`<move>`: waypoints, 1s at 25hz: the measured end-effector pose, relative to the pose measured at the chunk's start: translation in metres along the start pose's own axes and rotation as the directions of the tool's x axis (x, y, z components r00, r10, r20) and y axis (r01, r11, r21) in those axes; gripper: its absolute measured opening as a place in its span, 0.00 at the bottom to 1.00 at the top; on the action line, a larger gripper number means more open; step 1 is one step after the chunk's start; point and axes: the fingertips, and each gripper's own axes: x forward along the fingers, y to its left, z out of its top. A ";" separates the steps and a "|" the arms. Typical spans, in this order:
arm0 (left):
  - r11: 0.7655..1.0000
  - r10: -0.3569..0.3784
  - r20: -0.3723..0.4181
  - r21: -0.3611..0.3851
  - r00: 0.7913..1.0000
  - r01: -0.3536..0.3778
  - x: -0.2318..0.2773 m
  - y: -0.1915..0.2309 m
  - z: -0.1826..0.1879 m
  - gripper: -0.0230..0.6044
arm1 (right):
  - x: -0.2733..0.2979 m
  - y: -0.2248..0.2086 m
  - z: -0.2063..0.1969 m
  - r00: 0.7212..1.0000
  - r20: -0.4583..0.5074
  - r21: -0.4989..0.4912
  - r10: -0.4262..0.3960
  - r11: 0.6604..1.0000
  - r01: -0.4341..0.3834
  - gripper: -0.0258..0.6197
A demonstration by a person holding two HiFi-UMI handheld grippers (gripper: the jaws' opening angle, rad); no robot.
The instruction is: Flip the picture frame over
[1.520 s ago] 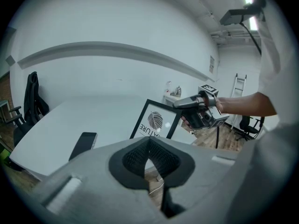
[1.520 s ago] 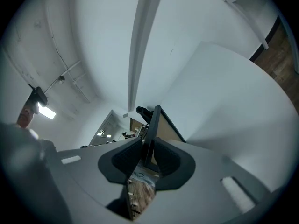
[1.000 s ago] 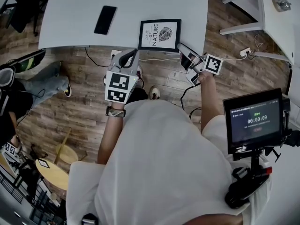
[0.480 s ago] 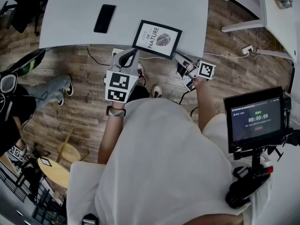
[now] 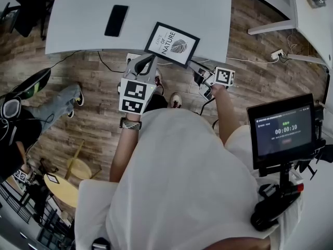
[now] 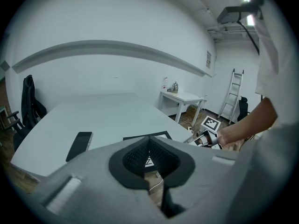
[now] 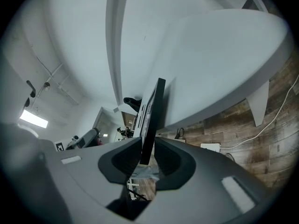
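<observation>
The picture frame [image 5: 172,44], black-edged with a leaf print facing up, lies askew at the front edge of the white table [image 5: 93,35]. Its near right corner hangs over the edge. My right gripper [image 5: 195,70] is shut on that corner. In the right gripper view the frame [image 7: 153,111] runs edge-on between the pads of the right gripper [image 7: 147,146]. My left gripper [image 5: 150,59] hovers just off the table edge below the frame's near left corner, shut and empty. In the left gripper view the frame [image 6: 161,135] shows just past the left gripper [image 6: 149,143].
A black phone [image 5: 116,20] lies on the table to the frame's left. A second white table [image 5: 307,20] stands at the right, with cables and a power strip [image 5: 276,54] on the wooden floor. A seated person's legs [image 5: 52,95] are at the left. A timer screen [image 5: 282,132] sits low right.
The right gripper has moved left and down with the frame's corner. The frame has swung from square to askew and shifted slightly left. The left gripper has stayed put.
</observation>
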 end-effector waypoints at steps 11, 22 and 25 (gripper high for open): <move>1.000 0.012 -0.001 0.004 1.000 -0.012 -0.005 0.003 0.001 0.04 | 0.007 -0.015 -0.014 0.995 -0.058 0.030 -0.079 0.996 0.081 0.17; 1.000 -0.004 -0.003 0.007 1.000 0.004 0.003 0.000 0.000 0.04 | 0.009 -0.021 -0.013 0.989 -0.044 0.045 -0.139 0.989 0.141 0.19; 1.000 -0.017 -0.003 0.010 1.000 0.017 0.009 -0.001 0.001 0.04 | 0.006 -0.026 -0.009 0.984 -0.029 0.014 -0.178 0.984 0.179 0.20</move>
